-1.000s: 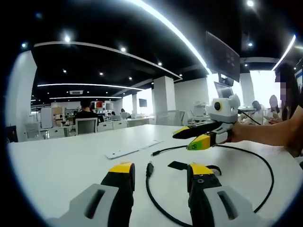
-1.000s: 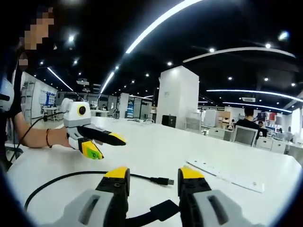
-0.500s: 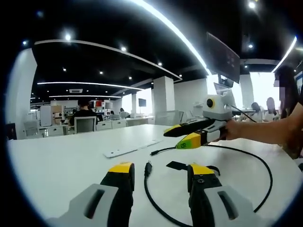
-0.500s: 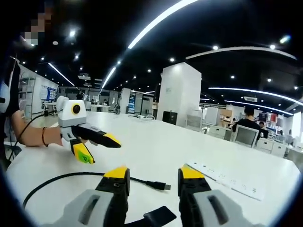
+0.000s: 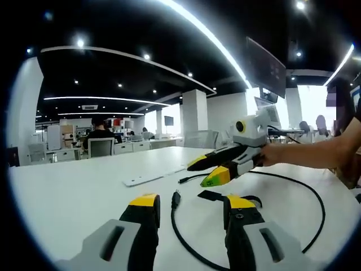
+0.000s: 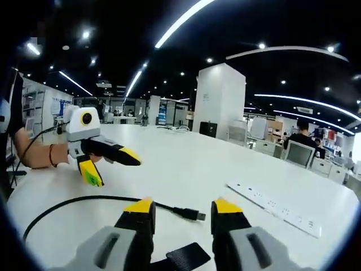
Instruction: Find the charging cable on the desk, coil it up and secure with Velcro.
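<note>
Charging cable (image 5: pixel 186 237) is lying loose and uncoiled on the table (image 5: pixel 67 192), Velcro strap (image 6: pixel 183 257) undone. Both the left claw (image 5: pixel 189 206) and right claw (image 6: pixel 181 208) hang released, grasping nothing, so basically everything's left.

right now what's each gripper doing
left gripper: open, holding nothing, cable lies between the jaws.
right gripper: open, holding nothing, plug ahead.

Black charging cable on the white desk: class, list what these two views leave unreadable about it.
- Black charging cable: in the left gripper view its loop runs out behind the left gripper's jaws at the bottom edge.
- Black Velcro strap: in the right gripper view, partly behind the right gripper's jaws.
- Plug: too small to tell its type.
</note>
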Demonstrator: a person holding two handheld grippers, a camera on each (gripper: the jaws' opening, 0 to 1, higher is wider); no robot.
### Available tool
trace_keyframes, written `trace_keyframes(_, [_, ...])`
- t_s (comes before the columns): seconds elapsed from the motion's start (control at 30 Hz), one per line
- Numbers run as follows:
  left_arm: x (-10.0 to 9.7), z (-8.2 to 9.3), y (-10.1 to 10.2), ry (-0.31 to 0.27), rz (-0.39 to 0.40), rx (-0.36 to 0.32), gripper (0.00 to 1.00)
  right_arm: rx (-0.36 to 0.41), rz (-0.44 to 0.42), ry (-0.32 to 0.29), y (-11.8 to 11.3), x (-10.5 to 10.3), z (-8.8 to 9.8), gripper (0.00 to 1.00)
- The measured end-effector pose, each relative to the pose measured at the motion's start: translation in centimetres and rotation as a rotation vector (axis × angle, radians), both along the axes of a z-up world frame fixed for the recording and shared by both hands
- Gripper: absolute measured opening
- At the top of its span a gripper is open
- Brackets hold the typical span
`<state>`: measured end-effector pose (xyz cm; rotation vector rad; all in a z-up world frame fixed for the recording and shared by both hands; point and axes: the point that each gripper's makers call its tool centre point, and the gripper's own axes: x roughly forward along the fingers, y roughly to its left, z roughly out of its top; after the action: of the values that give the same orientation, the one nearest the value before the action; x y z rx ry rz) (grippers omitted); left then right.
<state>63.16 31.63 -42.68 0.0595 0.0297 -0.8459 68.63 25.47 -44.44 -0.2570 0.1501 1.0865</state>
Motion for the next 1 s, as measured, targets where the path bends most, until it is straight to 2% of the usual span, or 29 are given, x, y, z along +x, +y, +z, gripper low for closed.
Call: trace_keyframes(1.0, [-0.2, 0.2, 0.1, 0.006, -0.002, -0.023, 0.46, -0.134, 0.108, 0.106, 1.7, 2.0, -3.2, 0.37])
